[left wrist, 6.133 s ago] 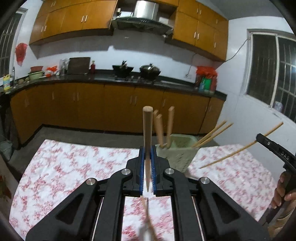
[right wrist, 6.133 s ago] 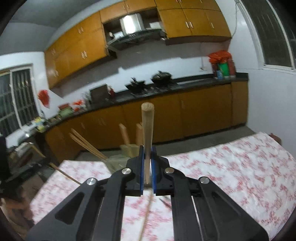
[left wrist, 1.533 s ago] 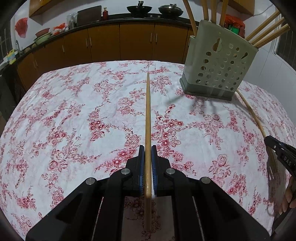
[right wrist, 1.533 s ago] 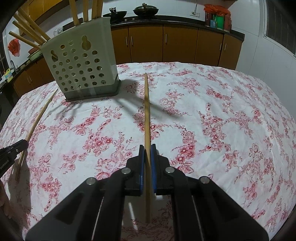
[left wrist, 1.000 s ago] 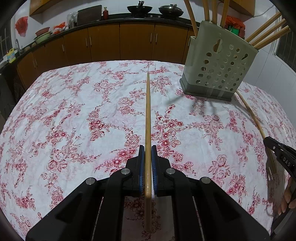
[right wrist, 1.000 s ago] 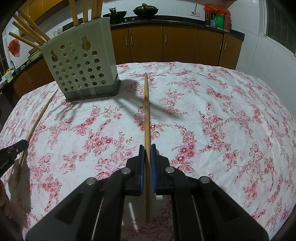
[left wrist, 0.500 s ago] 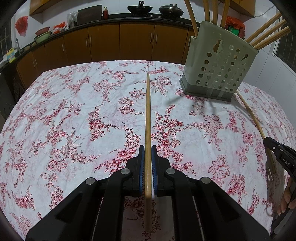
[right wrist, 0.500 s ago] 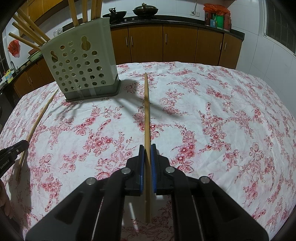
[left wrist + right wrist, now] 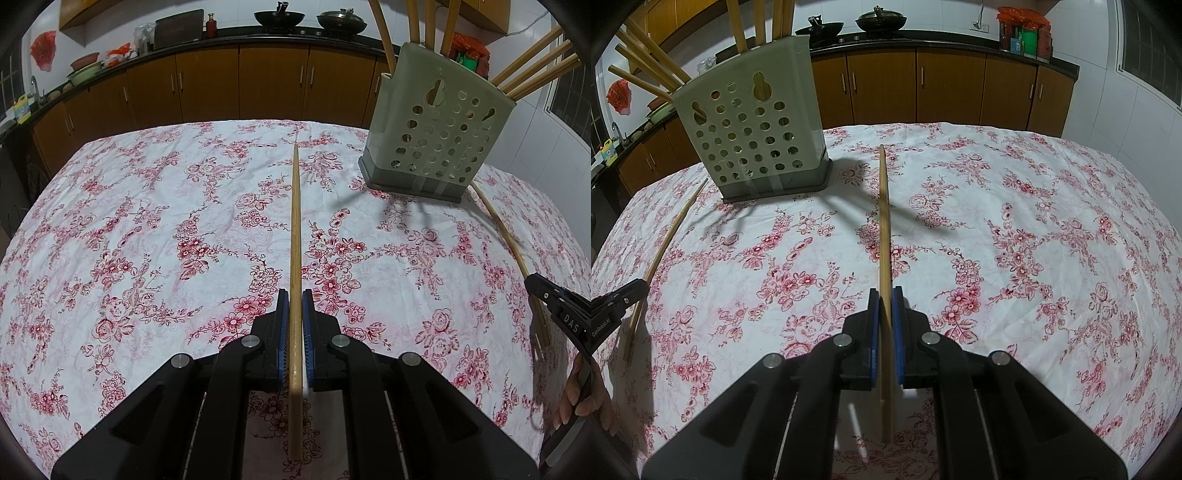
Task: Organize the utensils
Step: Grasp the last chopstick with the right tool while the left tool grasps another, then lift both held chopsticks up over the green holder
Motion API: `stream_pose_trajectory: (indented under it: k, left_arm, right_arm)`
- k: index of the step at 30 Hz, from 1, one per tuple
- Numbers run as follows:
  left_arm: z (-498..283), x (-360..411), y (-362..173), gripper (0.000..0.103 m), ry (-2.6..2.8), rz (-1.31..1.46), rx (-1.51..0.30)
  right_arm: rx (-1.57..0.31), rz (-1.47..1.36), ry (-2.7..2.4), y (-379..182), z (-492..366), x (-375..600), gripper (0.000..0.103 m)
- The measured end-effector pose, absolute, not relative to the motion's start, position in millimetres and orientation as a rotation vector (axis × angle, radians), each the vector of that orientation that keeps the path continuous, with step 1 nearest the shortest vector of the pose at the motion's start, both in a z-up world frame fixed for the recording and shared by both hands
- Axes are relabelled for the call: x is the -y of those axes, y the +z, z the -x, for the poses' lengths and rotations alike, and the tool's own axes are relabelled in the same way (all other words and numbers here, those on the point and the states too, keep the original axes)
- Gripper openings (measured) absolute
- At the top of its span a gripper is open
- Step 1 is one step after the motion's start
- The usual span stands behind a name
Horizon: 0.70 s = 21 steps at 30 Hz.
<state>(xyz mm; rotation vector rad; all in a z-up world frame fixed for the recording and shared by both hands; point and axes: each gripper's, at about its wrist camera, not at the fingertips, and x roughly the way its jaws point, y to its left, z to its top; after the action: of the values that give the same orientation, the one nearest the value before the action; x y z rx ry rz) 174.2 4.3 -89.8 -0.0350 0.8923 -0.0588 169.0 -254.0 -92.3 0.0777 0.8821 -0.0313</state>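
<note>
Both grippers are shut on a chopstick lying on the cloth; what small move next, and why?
Probably lift the left gripper so its chopstick clears the floral tablecloth, then tilt it toward the perforated holder. The jaws already pinch it, and other chopsticks stand there; the right gripper would follow.

I'm facing brown cabinets (image 9: 273, 85) running under a dark counter (image 9: 295, 31), woks (image 9: 279, 16) sitting on it. White tiled wall (image 9: 1137, 103) is catching light, window (image 9: 1145, 33) sitting at my right. Floral cloth (image 9: 129, 221) is covering my tabletop.
</note>
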Motion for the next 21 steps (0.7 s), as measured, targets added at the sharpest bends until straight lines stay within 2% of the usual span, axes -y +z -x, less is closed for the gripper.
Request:
stream_pose_trajectory:
  k: [21]
  left_arm:
    - [-154, -1, -89, 0.008, -0.066, -0.024, -0.896]
  right_arm:
    - [-0.882, -0.091, -0.010, -91, -158, 259, 0.008]
